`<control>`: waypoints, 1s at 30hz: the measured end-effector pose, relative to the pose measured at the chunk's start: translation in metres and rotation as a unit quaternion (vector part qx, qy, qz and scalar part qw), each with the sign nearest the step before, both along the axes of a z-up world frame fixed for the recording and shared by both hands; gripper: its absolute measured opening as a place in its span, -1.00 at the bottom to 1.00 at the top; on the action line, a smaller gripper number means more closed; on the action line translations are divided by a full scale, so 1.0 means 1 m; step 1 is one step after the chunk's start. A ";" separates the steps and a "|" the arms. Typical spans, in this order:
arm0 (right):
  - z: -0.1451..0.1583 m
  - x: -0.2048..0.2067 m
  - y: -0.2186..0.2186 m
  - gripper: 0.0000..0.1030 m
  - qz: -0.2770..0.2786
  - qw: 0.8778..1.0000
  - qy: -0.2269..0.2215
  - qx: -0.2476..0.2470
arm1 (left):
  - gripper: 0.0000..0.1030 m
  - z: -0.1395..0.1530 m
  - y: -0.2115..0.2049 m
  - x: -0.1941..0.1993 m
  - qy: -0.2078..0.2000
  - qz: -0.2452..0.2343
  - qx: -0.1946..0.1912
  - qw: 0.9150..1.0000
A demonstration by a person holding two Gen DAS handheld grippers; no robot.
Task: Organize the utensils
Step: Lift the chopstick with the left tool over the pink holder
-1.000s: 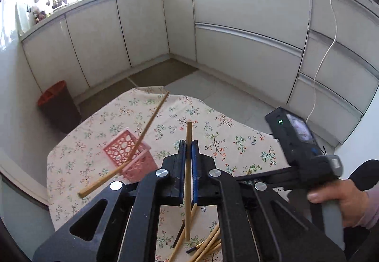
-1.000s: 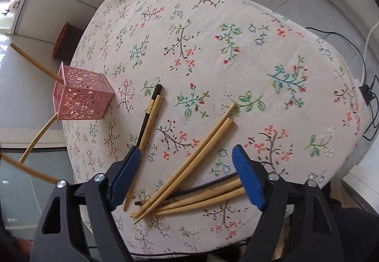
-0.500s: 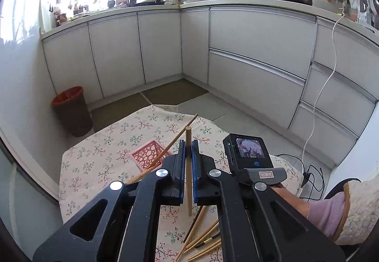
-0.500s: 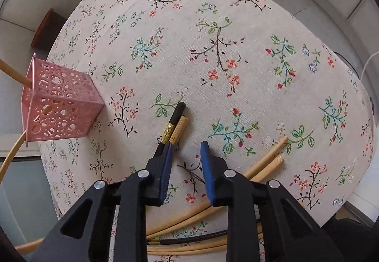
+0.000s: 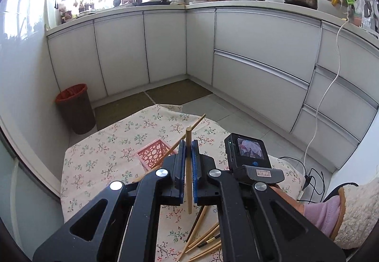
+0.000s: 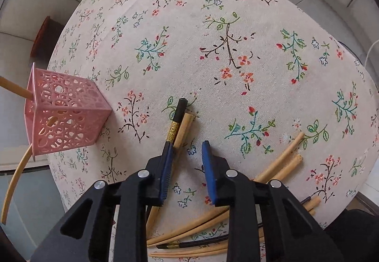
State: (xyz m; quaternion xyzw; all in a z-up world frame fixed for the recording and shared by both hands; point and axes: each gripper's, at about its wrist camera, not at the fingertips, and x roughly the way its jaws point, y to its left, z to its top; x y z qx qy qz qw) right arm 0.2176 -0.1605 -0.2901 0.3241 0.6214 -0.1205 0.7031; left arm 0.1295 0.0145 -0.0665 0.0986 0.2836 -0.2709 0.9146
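While the left tool (image 5: 187, 160) was clamped tight on a single bamboo chopstick (image 5: 188, 172), holding it nearly upright above the table (image 6: 236, 25), the right tool (image 6: 187, 162) was pointed steeply down at the flowery tablecloth with its blue pads (image 6: 208, 157) only a narrow gap apart. Its jaws had just been closing, but nothing was actually pinched between them: only bare cloth showed in the gap. The left pad sat right over a black chopstick with a gold band (image 6: 176, 123) and a bamboo chopstick lying alongside it (image 6: 183, 128); couldn't tell if it touched them. More loose chopsticks (image 6: 279, 162) were fanned out near the table's edge, partly under the right tool. The pink perforated basket (image 6: 64, 117) stood off near the table's left side in the right wrist view, with one chopstick (image 6: 14, 89) already leaning out of it.
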 end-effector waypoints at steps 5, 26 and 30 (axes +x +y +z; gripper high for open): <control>0.003 0.005 0.015 -0.54 0.017 0.998 -0.005 -0.057 | -0.92 0.001 0.004 0.000 0.000 0.005 -0.003 1.000; 0.134 -0.082 -0.018 -0.83 0.028 0.962 -0.272 -0.011 | -0.92 0.037 0.003 -0.015 -0.019 0.062 -0.042 0.997; 0.175 -0.112 -0.023 -0.83 0.050 0.946 -0.320 -0.029 | -0.92 0.044 -0.002 -0.017 -0.020 0.072 -0.044 0.996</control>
